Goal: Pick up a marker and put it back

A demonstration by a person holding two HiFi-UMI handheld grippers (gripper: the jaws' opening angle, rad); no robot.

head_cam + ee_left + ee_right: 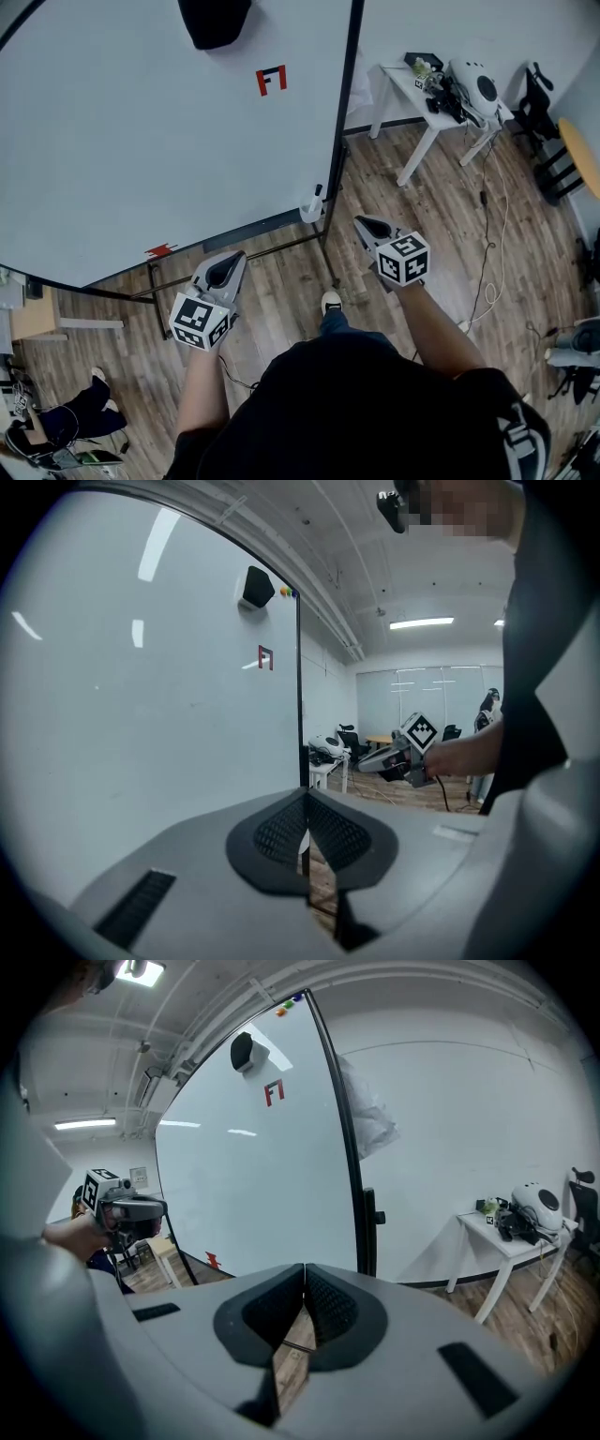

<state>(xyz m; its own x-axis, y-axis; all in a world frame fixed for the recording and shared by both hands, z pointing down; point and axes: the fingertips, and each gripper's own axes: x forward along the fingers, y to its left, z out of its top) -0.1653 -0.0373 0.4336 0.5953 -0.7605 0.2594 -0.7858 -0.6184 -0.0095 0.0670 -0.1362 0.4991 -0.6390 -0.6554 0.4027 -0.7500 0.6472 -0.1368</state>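
A white cup [311,208] with a dark marker [318,192] in it hangs at the lower right corner of the big whiteboard [141,131]. A small red object [161,249] lies on the board's bottom ledge. My left gripper [234,261] is below the board's lower edge, shut, with nothing between its pads [281,832]. My right gripper [366,227] hovers just right of the board's black frame post [337,159], below the cup. It is also shut and empty, its pads [328,1307] pressed together. Each gripper shows in the other's view: the right gripper [367,764] and the left gripper [155,1208].
A black eraser [214,21] and a red mark [271,80] are high on the board. A white table [422,103] with a white helmet-like device [476,86] stands at the right by the wall. Cables trail over the wood floor [487,234]. My shoe [331,302] is below the board.
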